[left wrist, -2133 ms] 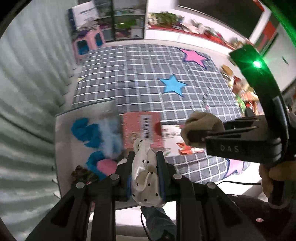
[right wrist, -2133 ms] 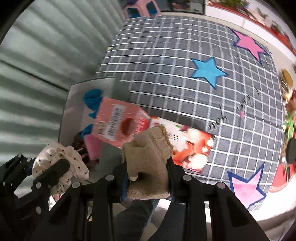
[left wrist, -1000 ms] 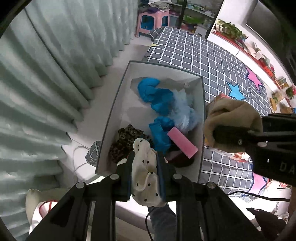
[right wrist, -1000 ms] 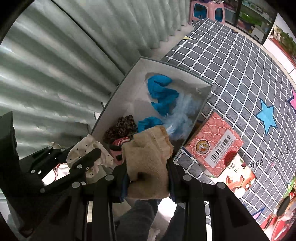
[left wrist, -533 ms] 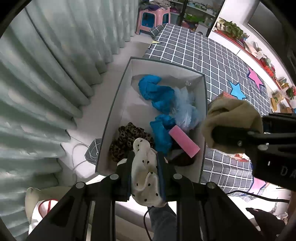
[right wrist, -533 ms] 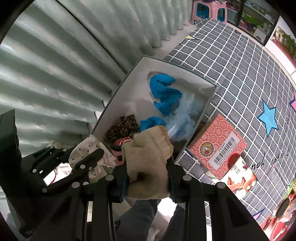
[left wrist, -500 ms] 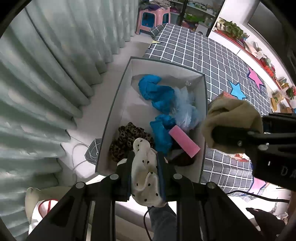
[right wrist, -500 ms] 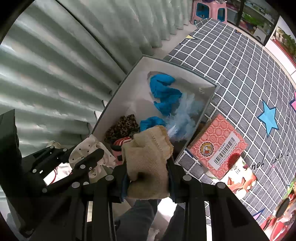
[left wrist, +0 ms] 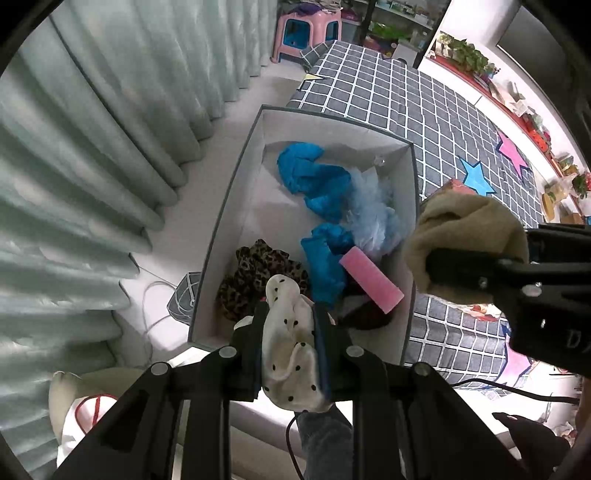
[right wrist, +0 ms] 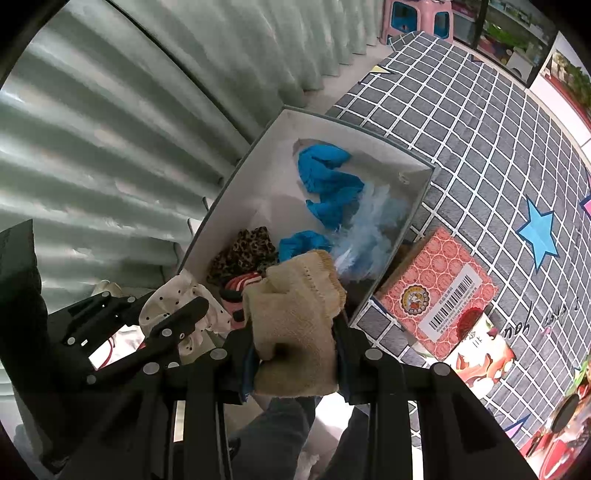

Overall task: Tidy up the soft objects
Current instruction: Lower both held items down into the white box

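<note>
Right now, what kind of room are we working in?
Most likely a child's bedroom or playroom: a checked bedspread with coloured stars, pale curtains down one side, a pink plastic stool, and shelves of toys and plants.

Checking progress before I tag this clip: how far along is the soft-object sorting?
Done: blue cloths, a leopard scrunchie and a pink sponge lie in the white box. In hand: left gripper clamps a polka-dot scrunchie, right gripper a beige sock, both above the box. Left: releasing them.
</note>
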`<state>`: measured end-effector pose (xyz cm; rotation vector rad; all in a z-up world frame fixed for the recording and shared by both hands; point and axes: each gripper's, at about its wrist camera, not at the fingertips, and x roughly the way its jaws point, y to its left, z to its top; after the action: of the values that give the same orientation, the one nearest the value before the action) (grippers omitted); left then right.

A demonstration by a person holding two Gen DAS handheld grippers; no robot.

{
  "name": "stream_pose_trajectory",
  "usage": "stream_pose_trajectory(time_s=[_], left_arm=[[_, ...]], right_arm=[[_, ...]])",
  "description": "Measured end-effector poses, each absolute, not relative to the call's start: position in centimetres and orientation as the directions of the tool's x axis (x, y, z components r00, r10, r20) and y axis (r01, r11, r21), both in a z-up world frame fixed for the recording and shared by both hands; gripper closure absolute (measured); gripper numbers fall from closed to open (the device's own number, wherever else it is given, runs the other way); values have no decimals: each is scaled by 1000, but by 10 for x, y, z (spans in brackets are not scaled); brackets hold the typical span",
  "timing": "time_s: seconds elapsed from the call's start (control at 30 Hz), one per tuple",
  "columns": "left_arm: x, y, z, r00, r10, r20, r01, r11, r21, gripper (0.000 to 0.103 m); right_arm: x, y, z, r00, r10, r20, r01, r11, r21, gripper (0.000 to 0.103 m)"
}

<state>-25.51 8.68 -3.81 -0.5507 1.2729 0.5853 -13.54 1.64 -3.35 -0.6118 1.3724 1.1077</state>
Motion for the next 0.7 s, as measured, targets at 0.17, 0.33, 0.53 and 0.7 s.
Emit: stream_pose_trajectory(time_s=[0.17,0.33,0.53,0.7], left_arm=[[-253,88,-39,191,97,-977,-677,734,-59,78],[-248,93,-38,193,106,-976,-672,738,-53,78],[-233,109,-36,196,114,-974,-675,736,-50,78],[-219,120,-40,196,105,-975,-673,737,-55,78]], right_arm=[[-133,18,-35,-148,256,-955,-878,410,246,69],[-127,24,-36,-139,254,-957,-877,418,239,69],[-115,36,-34,-130,257,-958,-874,426,233,69],[-105,46,-36,-125,254,-959,-872,433,228,69]])
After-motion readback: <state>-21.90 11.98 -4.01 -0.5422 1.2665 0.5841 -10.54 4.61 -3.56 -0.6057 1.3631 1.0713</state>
